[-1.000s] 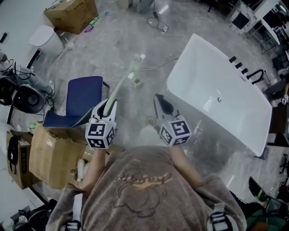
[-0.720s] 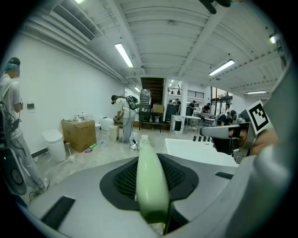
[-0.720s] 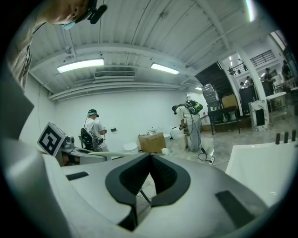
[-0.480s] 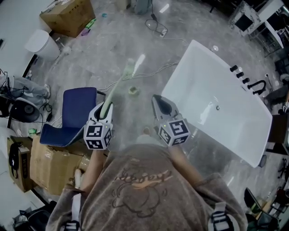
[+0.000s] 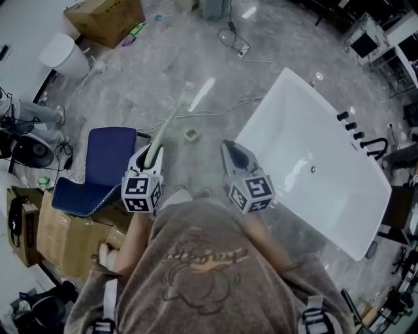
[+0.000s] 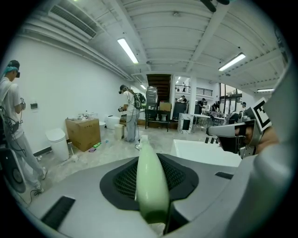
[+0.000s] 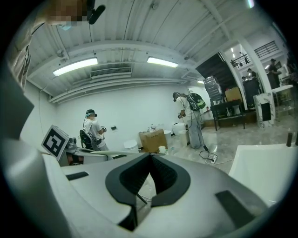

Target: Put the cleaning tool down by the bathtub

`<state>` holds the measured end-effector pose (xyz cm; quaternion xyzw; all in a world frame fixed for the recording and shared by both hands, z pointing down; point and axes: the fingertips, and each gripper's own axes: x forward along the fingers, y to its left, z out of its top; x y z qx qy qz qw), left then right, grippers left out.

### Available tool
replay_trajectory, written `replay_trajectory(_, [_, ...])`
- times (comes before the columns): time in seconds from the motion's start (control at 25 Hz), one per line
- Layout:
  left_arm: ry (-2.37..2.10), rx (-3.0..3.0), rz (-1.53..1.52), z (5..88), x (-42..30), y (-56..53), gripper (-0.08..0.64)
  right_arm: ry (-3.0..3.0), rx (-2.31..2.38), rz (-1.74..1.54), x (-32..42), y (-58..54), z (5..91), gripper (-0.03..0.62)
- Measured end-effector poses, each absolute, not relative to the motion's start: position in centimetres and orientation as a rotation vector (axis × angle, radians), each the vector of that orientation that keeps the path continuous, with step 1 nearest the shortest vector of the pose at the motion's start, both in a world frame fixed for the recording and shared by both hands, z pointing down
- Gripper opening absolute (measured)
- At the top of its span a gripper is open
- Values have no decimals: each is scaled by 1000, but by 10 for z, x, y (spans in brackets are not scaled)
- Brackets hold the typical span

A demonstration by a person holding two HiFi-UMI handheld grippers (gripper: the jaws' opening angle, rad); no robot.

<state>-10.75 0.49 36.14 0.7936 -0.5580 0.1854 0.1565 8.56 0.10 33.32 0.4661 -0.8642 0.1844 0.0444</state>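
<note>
Head view: my left gripper (image 5: 155, 151) pinches the cleaning tool (image 5: 174, 116) by its handle, far end toward 1 o'clock, ready to set down; the bathtub (image 5: 287, 111) sits at 2 o'clock. My right gripper (image 5: 230, 149) is pressed together, empty.

Grey mottled floor (image 5: 150, 72) carries loose cables (image 5: 233, 40), a blue chair (image 5: 108, 156) and a cardboard box (image 5: 104, 16). White walls (image 6: 70, 79); ceiling strip lights (image 6: 128, 49).

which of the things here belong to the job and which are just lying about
Job in hand:
- pale green long-handled cleaning tool, clamped in the left gripper
- white bathtub
- right gripper, shut and empty

Lying about:
- blue chair
- brown cardboard box
- white lidded bin
- loose cables
- small greenish object
</note>
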Motion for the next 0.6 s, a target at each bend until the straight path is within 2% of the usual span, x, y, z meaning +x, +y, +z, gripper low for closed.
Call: replay_trajectory(0.6, [-1540,2316,556,378,-118,-84,110,-2602,1451,568,66,-78,348,-2])
